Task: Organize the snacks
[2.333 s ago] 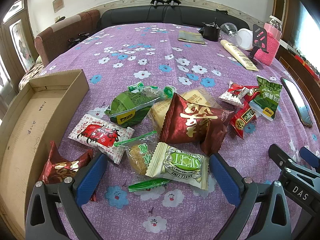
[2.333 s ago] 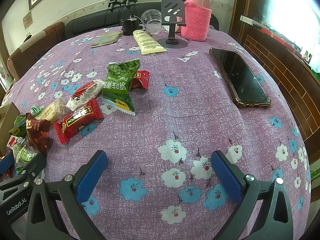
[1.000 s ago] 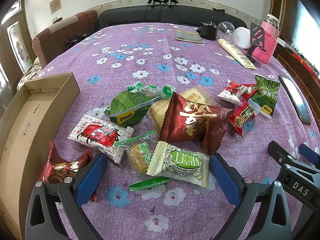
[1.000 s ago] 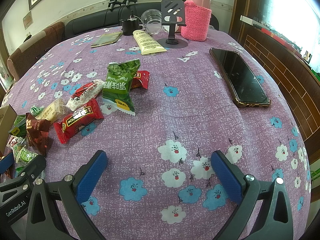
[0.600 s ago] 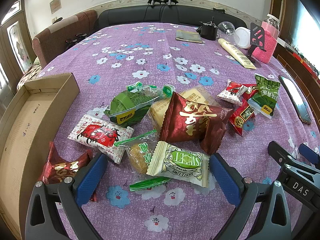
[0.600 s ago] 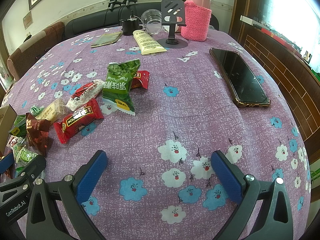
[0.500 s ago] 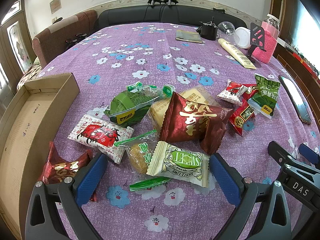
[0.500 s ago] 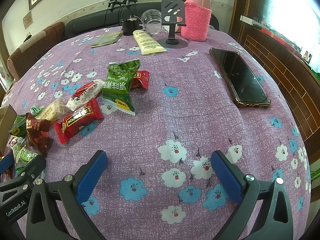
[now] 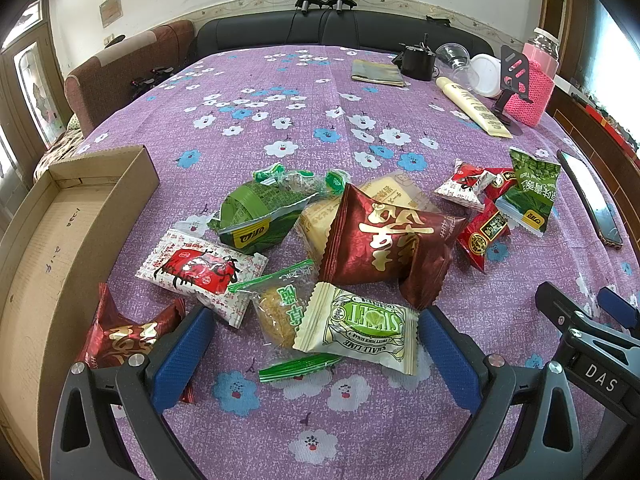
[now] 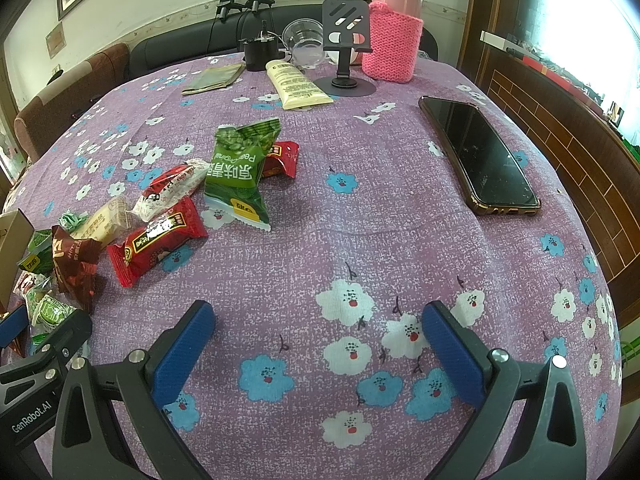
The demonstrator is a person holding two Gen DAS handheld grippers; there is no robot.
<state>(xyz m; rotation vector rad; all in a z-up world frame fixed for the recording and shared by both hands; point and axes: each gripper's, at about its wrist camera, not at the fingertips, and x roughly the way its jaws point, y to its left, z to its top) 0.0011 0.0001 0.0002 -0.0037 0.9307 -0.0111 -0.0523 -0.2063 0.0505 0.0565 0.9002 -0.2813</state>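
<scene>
Snacks lie scattered mid-table on the purple floral cloth, none yet in the cardboard box (image 9: 68, 232) at the table's left edge, so sorting looks barely begun. The left gripper (image 9: 316, 344) hangs wide open and empty, its fingers framing the pale lime packet (image 9: 356, 328), probably the first pick since it lies nearest. The right gripper (image 10: 318, 344) is equally spread over bare cloth, holding nothing, well apart from the green pea packet (image 10: 240, 172) and the phone (image 10: 480, 156) near the right edge.
</scene>
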